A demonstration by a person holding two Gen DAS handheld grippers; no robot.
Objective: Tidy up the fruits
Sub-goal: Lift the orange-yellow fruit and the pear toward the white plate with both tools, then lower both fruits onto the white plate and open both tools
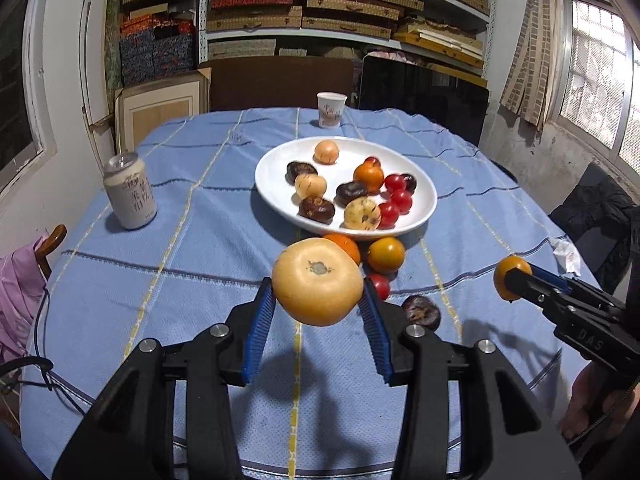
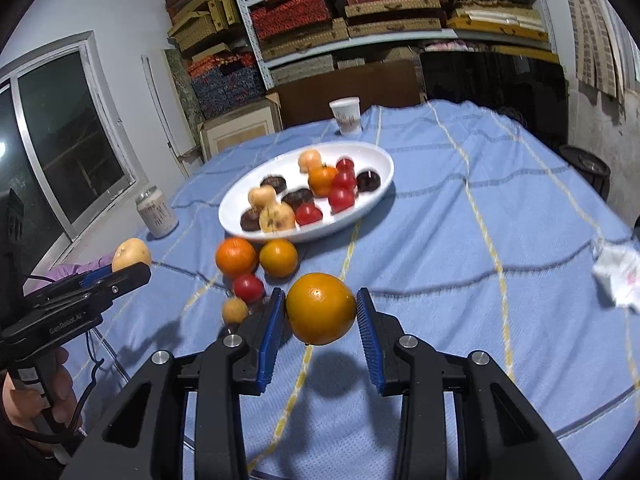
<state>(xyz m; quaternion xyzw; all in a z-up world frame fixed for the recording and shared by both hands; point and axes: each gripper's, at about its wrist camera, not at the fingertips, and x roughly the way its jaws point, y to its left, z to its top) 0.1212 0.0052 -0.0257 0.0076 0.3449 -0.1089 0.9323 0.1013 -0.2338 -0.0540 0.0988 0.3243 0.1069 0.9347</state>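
Now, we read the scene so:
Left gripper (image 1: 318, 294): clenched on the pale fruit (image 1: 318, 282), lifted off the cloth, stem scar facing us.
Right gripper (image 2: 322, 312): grasping the orange (image 2: 321, 308), also in the air.
Plate (image 1: 424, 200): upper centre of both frames, straight ahead of both jaws; neither hand looks clearly nearer.
Long axis: both fruits round, none to speak of.
Loose fruit: lying between the jaws and the plate's near rim.

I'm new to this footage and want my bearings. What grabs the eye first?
Each gripper grips a fruit in the air: the left gripper a pale yellow round fruit, the right gripper a glossy orange fruit. Beyond them, a white oval plate of mixed fruits sits on the blue checked tablecloth.
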